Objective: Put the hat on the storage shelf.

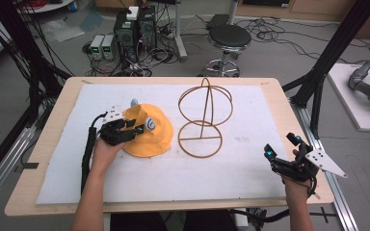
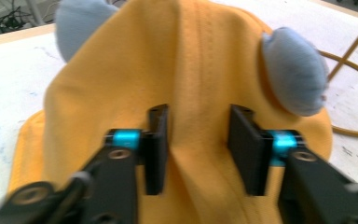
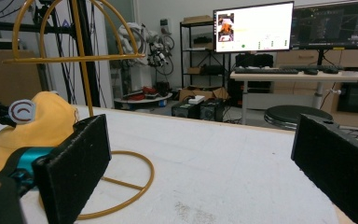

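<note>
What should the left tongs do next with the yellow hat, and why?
Probably squeeze shut: the left tongs are open, with a raised fold of the yellow hat between the jaws, so closing would pinch it for lifting.

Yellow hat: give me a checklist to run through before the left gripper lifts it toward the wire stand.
1. Left gripper on the yellow hat: ok, the jaws straddle a ridge of fabric.
2. Jaws closed on the fabric: not ok, a gap remains on each side of the ridge.
3. Wire stand upright beside the hat: ok.
4. Right gripper out of the path: ok, open near the table's right edge.
5. Hat's blue ears free of the jaws: ok.
6. Hat's brim clear of the stand's base ring: cannot tell.
</note>
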Available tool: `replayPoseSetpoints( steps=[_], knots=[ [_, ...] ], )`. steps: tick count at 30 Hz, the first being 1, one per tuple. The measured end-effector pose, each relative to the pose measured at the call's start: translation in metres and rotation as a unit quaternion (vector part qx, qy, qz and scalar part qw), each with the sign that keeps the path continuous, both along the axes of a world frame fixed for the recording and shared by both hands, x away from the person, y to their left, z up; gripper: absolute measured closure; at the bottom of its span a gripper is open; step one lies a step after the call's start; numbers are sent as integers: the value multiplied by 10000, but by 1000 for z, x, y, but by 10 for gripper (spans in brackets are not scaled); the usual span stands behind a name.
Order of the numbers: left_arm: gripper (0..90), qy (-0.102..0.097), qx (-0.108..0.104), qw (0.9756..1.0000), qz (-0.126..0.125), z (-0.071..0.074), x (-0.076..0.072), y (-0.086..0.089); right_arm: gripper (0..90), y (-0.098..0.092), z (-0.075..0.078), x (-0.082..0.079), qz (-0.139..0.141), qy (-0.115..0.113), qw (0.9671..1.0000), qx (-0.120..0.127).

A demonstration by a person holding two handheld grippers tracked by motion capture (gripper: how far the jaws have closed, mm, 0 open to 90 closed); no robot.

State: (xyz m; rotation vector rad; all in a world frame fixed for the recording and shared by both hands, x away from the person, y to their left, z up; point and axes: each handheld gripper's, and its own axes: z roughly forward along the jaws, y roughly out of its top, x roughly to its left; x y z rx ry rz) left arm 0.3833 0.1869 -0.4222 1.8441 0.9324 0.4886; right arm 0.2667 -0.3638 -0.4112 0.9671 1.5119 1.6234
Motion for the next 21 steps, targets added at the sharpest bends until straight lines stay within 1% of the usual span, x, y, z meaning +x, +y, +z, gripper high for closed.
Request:
replayPoseSetpoints(
  steps=[1, 4, 6, 7, 8, 11, 12, 13, 14, 16, 21],
  knots=[
    [630, -7, -2, 10000, 23, 0, 0, -1, 42, 0, 0, 0, -4, 1, 10000, -3],
    [722, 26, 106, 9999, 68, 0, 0, -3, 42, 0, 0, 0, -6, 10, 10000, 4],
    [788, 26, 98, 9998, 154, -1, -1, -4, 42, 0, 0, 0, -4, 12, 10000, -2],
    [851, -12, 170, 9997, 187, 0, -1, -4, 42, 0, 0, 0, 3, 28, 10000, 6],
    [863, -23, 163, 9996, 234, -1, -1, -6, 42, 0, 0, 0, 0, 31, 10000, 5],
    [875, -77, 220, 9994, 274, -1, -3, -8, 42, 0, 0, 0, -4, 25, 10000, 1],
    [876, -176, 253, 9990, 318, -2, -4, -9, 42, 0, 0, 0, -4, 23, 10000, 3],
    [876, -198, 214, 9990, 348, -3, -5, -9, 42, 0, 0, 0, -2, 27, 10000, 3],
    [877, -200, 222, 9990, 338, -3, -5, -8, 42, -1, 0, 0, -5, 25, 10000, 1],
    [877, -267, 176, 9989, 343, -3, -6, -8, 42, -1, -1, 0, -1, 23, 10000, 0],
    [878, -413, 111, 9986, 313, 1, -10, -6, 42, -1, -1, 0, -5, 22, 10000, 4]
  ],
)
